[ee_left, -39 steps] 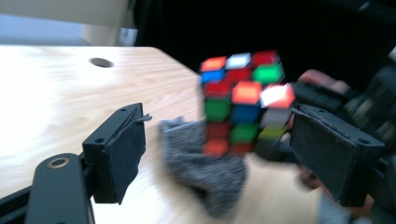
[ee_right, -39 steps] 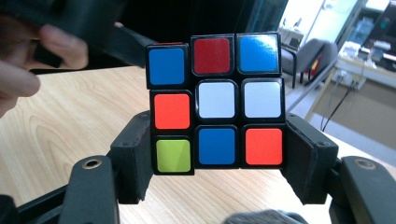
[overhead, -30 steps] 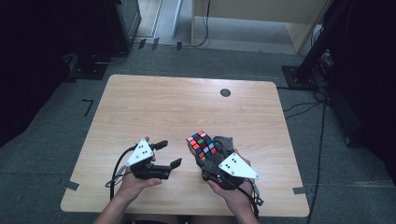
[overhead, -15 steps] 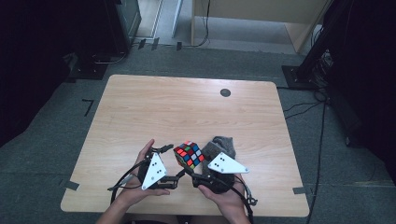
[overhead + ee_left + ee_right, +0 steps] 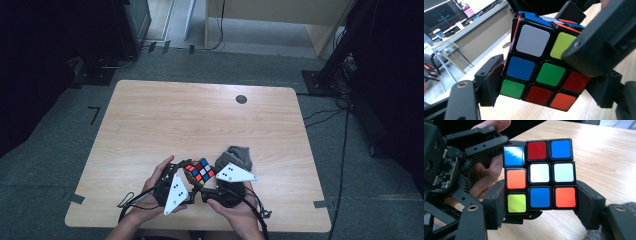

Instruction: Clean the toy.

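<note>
A scrambled Rubik's cube [image 5: 199, 171] is held just above the wooden table [image 5: 200, 115] near its front edge, between both grippers. My right gripper [image 5: 541, 203] is shut on it, its pads [image 5: 496, 206] pressing the bottom layer from both sides. My left gripper [image 5: 546, 85] comes in from the other side. Its jaws have just been closing with the cube [image 5: 536, 67] between them, and its pads [image 5: 490, 80] now touch the lower layer. In the high view the left gripper [image 5: 187, 175] and right gripper [image 5: 206, 182] meet at the cube, each in a hand.
A crumpled grey cloth [image 5: 235, 156] lies on the table just right of the cube, behind the right gripper. A small dark round spot [image 5: 241, 99] sits near the far edge. Cables trail off the front edge by the hands.
The left gripper has moved right to the cube and closed its jaws around it. The right gripper has carried the cube a little left and toward the person.
</note>
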Available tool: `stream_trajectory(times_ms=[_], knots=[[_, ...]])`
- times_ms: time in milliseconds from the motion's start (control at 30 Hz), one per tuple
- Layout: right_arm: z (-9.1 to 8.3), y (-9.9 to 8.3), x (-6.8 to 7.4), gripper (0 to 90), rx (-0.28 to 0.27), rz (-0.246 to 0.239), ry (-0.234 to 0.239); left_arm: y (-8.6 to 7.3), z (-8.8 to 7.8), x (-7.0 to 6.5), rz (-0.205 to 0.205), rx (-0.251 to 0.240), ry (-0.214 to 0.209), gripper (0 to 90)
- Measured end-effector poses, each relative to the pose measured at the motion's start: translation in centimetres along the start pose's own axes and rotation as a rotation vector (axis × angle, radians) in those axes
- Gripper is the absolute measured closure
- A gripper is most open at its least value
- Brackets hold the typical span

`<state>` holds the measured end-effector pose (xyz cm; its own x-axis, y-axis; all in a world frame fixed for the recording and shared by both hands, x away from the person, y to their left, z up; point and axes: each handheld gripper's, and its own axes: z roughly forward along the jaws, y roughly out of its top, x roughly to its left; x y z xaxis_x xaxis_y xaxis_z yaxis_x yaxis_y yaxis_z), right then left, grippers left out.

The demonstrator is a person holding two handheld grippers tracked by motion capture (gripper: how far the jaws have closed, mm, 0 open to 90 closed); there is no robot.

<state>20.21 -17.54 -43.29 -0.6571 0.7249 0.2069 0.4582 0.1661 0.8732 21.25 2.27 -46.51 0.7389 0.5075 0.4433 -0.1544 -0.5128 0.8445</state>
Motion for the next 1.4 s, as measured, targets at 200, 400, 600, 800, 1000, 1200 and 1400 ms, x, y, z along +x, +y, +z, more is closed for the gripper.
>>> stream_trajectory(times_ms=[200,400,600,800,1000,1200,1400], knots=[[0.1,-0.1,-0.8,22.5,-0.011,0.001,0.019,-0.4,0.0,0.6,-0.070,-0.001,-0.002,33.4],[-1.2,0.3,-2.3,19.2,-0.118,0.052,0.076,-1.2,-0.5,2.6,-0.189,-0.014,0.017,33.7],[-2.0,0.1,-3.7,21.5,-0.198,0.108,0.028,-1.2,-0.7,2.9,-0.209,-0.025,0.011,33.7],[-1.5,-0.3,-3.4,21.7,-0.184,0.099,-0.010,-1.0,-0.6,2.4,-0.201,-0.022,-0.021,33.7],[-1.4,0.3,-2.1,18.6,-0.165,0.050,0.055,-0.6,-0.2,1.4,-0.165,-0.007,-0.044,33.7],[-0.3,0.1,-1.1,21.1,-0.090,0.065,0.045,0.3,-0.2,0.2,-0.135,-0.039,-0.095,33.6],[-0.5,0.1,-1.3,34.4,-0.070,0.147,0.036,0.4,-0.2,0.1,-0.131,-0.035,-0.090,33.1]])
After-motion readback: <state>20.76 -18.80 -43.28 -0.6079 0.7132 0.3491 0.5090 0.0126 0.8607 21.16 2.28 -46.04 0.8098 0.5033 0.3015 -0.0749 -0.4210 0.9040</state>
